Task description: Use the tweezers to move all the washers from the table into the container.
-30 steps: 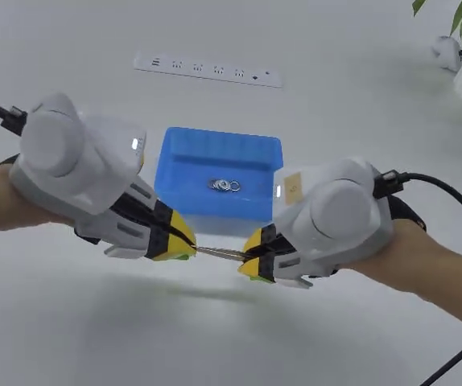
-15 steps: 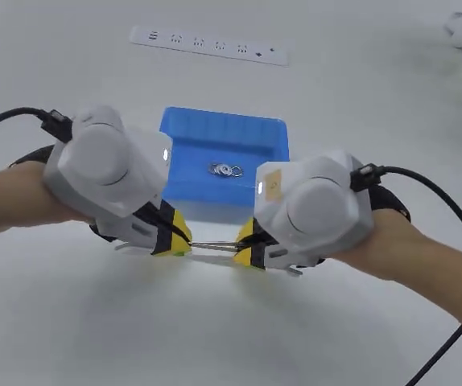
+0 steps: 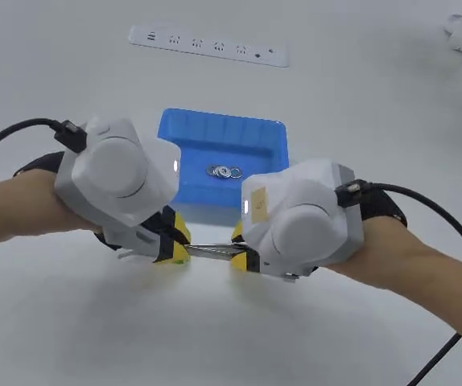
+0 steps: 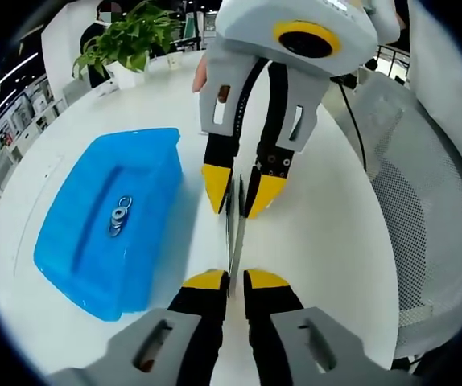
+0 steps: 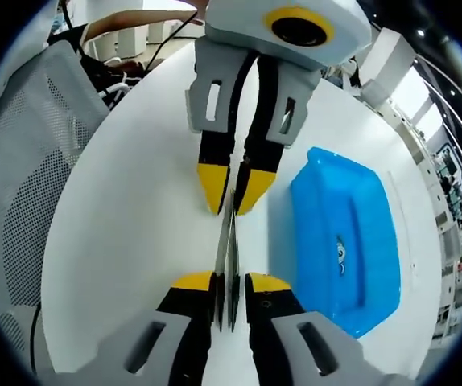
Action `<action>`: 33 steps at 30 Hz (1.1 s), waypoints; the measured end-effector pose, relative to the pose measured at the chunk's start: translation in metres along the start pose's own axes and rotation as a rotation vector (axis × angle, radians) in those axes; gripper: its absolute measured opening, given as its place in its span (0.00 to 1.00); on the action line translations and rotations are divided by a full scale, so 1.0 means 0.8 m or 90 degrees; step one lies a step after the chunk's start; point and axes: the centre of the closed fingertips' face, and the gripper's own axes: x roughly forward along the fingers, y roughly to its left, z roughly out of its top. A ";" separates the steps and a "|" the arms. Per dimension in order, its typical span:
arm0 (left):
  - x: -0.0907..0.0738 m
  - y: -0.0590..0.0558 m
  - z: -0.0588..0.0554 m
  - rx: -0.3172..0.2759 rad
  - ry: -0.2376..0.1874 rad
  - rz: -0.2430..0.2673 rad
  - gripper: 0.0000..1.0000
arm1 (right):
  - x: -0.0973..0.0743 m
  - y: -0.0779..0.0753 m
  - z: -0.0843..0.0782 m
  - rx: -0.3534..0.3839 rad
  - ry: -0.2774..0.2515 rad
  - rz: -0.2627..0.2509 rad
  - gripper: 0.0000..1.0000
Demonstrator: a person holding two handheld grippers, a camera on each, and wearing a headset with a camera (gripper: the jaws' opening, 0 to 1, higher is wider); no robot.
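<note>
Tweezers still gripped at both ends

A: What lies at the far side in the head view?
B: A white power strip, flat, its row of sockets facing up.
A: Any greenery?
B: A leafy plant in a white pot. In the head view a few leaves poke in at the top right corner.
A: And off to the side?
B: A grey mesh chair.
</note>
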 end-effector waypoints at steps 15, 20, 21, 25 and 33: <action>-0.082 -0.012 0.008 -0.105 -0.081 0.119 0.23 | -0.091 -0.012 -0.014 0.195 -0.149 -0.154 0.26; -0.118 -0.039 0.011 -0.162 -0.137 0.161 0.28 | -0.138 0.009 -0.014 0.205 -0.213 -0.217 0.27; -0.125 -0.047 0.008 -0.181 -0.143 0.172 0.30 | -0.148 0.015 -0.012 0.231 -0.237 -0.222 0.30; -0.144 -0.062 0.007 -0.293 -0.204 0.223 0.35 | -0.173 0.027 -0.022 0.246 -0.233 -0.277 0.35; -0.184 -0.101 0.029 -0.279 -0.295 0.294 0.53 | -0.207 0.050 -0.032 0.311 -0.263 -0.306 0.49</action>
